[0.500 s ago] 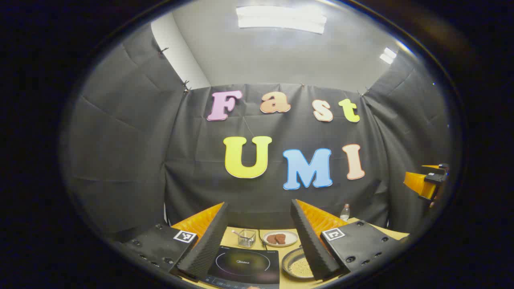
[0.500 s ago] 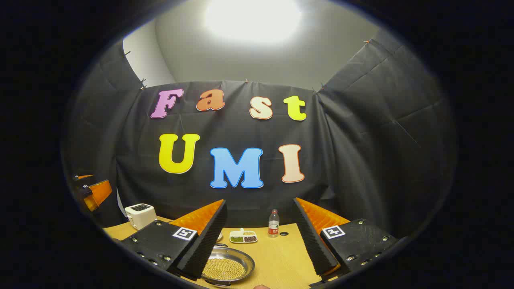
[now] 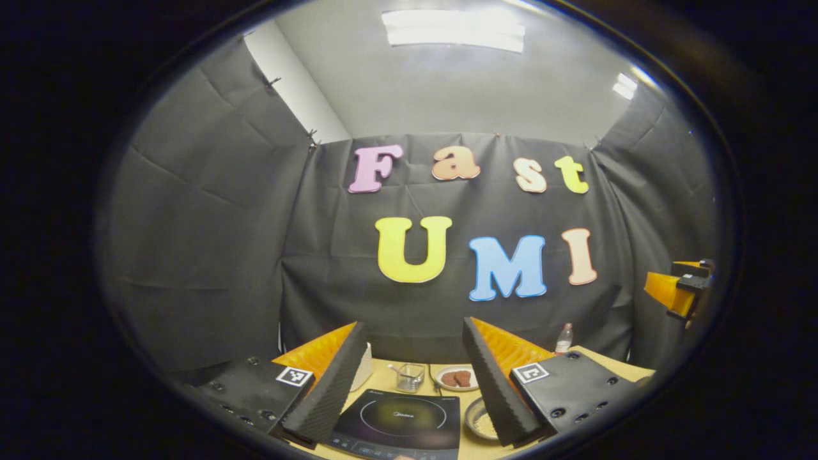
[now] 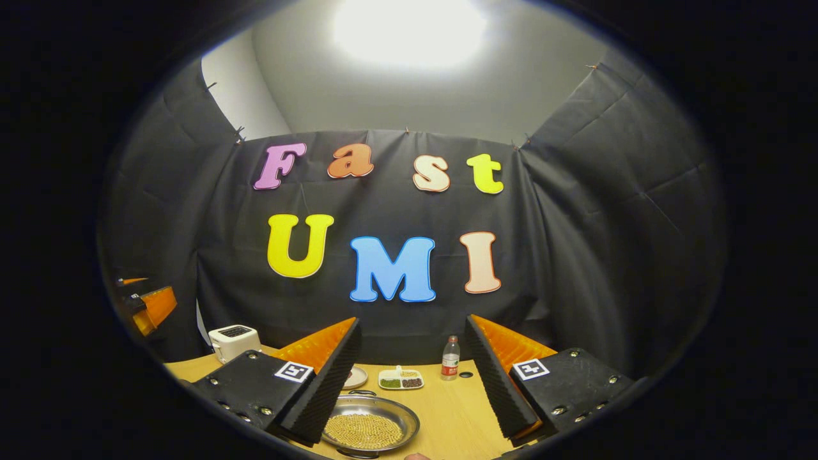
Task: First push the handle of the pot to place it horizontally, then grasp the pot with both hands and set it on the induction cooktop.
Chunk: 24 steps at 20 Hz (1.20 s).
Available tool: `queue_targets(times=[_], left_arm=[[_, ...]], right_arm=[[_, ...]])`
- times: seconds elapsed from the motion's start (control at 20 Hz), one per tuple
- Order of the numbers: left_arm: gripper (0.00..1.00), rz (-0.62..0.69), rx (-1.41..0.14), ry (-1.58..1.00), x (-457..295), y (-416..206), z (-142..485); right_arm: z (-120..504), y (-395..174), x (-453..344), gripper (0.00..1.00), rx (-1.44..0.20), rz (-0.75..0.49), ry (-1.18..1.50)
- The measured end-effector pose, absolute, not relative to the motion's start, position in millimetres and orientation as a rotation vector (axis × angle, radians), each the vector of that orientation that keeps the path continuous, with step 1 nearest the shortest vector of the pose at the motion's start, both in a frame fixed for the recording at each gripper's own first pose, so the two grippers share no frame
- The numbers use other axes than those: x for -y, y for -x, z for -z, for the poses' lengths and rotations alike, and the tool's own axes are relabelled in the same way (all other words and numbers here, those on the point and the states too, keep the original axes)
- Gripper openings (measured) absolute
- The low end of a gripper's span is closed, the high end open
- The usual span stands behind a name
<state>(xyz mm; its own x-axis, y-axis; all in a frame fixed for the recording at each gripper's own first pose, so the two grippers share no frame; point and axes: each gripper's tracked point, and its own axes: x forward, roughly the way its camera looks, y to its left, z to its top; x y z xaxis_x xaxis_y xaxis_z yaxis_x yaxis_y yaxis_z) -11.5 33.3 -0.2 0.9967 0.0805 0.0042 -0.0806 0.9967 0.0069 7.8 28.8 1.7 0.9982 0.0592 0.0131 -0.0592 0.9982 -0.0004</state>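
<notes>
Wooden table (image 4: pixel 447 409): pot (image 4: pixel 369 423) of beans; both grippers' jaws apart, empty, held high; handle unclear, so approach low and nudge gently.

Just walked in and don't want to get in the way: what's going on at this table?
A person holds two grippers raised above the table, both open and empty. Ahead of the left gripper lies the black induction cooktop; ahead of the right gripper sits the shallow metal pot of yellow grains. Nothing is touching the pot, which rests on the table beside the cooktop, not on it.
</notes>
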Motion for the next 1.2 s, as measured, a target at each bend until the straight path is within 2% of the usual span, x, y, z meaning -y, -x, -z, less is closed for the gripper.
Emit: queue_targets(times=[0.25,0.3,0.35,0.45,0.5,0.55,0.65,0.7,0.8,0.85,0.9,0.95,1.0,1.05,1.2], left_arm=[[1.00,-0.089,0.016,-0.024,-45.1,14.5,-4.6],[0.94,-0.087,0.017,-0.025,-45.9,15.6,-4.8],[0.94,-0.083,0.017,-0.025,-45.8,15.2,-5.0],[0.94,-0.072,0.019,-0.027,-45.4,15.3,-4.8],[0.98,-0.066,0.019,-0.028,-45.3,14.3,-5.2],[0.94,-0.061,0.019,-0.028,-45.9,13.7,-3.9],[1.00,-0.049,0.021,-0.022,-45.8,11.1,-3.2],[0.98,-0.043,0.019,-0.018,-45.7,10.5,-3.1],[0.98,-0.034,0.017,-0.014,-47.9,8.2,-0.7],[0.98,-0.032,0.017,-0.015,-50.1,7.3,-0.1],[0.98,-0.030,0.019,-0.016,-51.7,4.8,0.0],[0.98,-0.028,0.020,-0.017,-53.6,3.2,0.8],[0.98,-0.023,0.022,-0.016,-54.7,1.8,0.0],[1.00,-0.018,0.022,-0.014,-56.1,0.2,0.9],[0.98,-0.005,0.019,-0.006,-61.4,-5.6,5.1]], right_arm=[[0.1,-9.4,-42.4,0.98,0.008,-0.071,0.004],[1.1,-8.2,-44.1,0.94,0.004,-0.073,0.005],[1.8,-8.2,-45.7,0.98,0.002,-0.073,0.007],[1.2,-6.4,-47.6,0.98,0.005,-0.072,0.010],[1.0,-5.9,-48.8,0.98,0.006,-0.070,0.011],[2.0,-4.5,-49.0,0.98,0.006,-0.068,0.014],[4.1,-2.9,-50.7,0.98,-0.002,-0.062,0.018],[6.0,-3.7,-51.5,0.96,-0.009,-0.058,0.019],[6.2,-3.2,-50.7,0.86,-0.011,-0.039,0.022],[5.2,-2.7,-49.7,0.75,-0.007,-0.030,0.023],[3.0,-2.0,-50.4,0.71,0.000,-0.020,0.022],[2.3,-0.9,-50.8,0.61,0.003,-0.015,0.023],[2.9,-1.5,-53.8,0.57,0.000,-0.016,0.024],[6.4,-2.0,-56.3,0.56,-0.010,-0.015,0.026],[16.1,-1.3,-62.0,0.56,-0.050,0.003,0.029]])
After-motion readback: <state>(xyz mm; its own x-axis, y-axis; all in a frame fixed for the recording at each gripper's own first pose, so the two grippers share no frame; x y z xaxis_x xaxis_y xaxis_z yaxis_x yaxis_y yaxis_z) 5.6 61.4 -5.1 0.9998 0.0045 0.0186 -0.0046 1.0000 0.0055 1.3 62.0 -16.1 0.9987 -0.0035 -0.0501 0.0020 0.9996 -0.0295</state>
